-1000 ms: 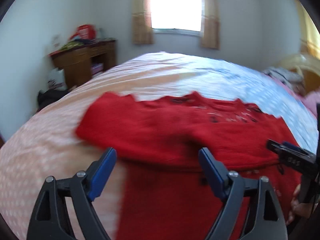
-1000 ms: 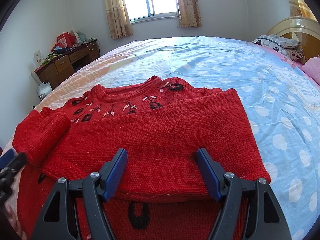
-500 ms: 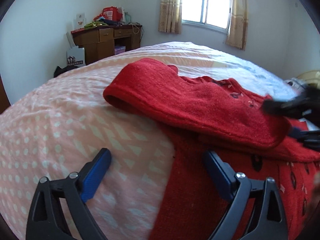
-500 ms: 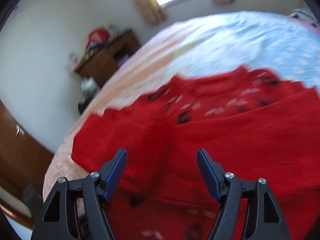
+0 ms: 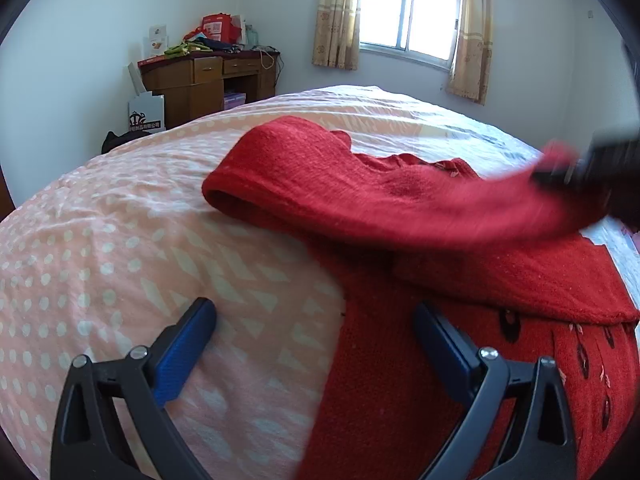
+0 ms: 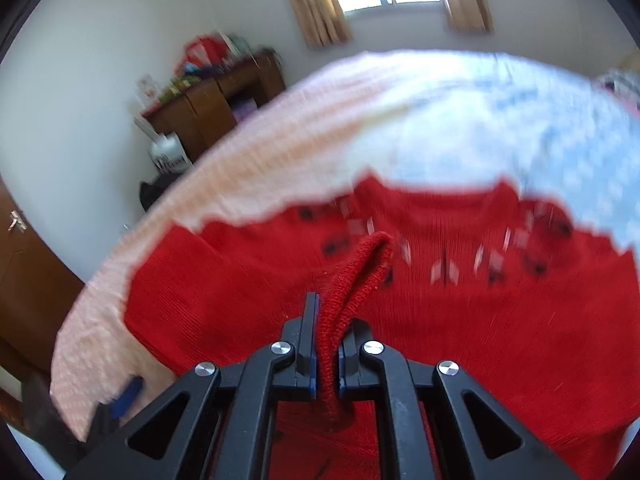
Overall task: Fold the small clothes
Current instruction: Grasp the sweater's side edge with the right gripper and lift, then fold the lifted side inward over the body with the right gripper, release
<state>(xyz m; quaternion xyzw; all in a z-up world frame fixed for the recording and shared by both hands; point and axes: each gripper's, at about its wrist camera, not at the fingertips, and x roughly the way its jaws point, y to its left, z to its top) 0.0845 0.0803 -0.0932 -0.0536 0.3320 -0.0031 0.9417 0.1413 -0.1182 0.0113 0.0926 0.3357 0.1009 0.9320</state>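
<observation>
Red knit, left wrist view: a red sweater [image 5: 460,280] is spread over the bed [image 5: 160,240], mostly on the pink patterned half of the cover.
Left gripper, left wrist view: the left gripper [image 5: 316,332] is held low over the bed with its blue-padded jaws spread wide, nothing between them. One finger sits over bare pink cover, the other over the sweater's lower body, so the knit's edge runs right between them.
Sleeve, left wrist view: a sleeve [image 5: 360,192] is seen lifted and stretched across the chest toward the upper right, where it ends in a blurred dark shape, the right gripper [image 5: 588,164].
Background, left wrist view: a wooden desk [image 5: 208,80] piled with stuff by the wall, a curtained window [image 5: 412,20] behind the bed.
Right gripper, right wrist view: the right gripper [image 6: 328,344] is pressed together on a ribbed cuff [image 6: 356,280], which is pinched between the pads and loops out ahead of the fingertips.
Sweater, right wrist view: the sweater [image 6: 500,320] is laid flat right below and ahead of the gripper, neckline pointing away, black and white motifs across the chest. Lots of motion blur.
Bed, right wrist view: pink cover on the left, blue on the right [image 6: 480,128].
Left gripper, right wrist view: a blue pad tip [image 6: 126,396] is caught at the lower left, well apart from the cuff.
</observation>
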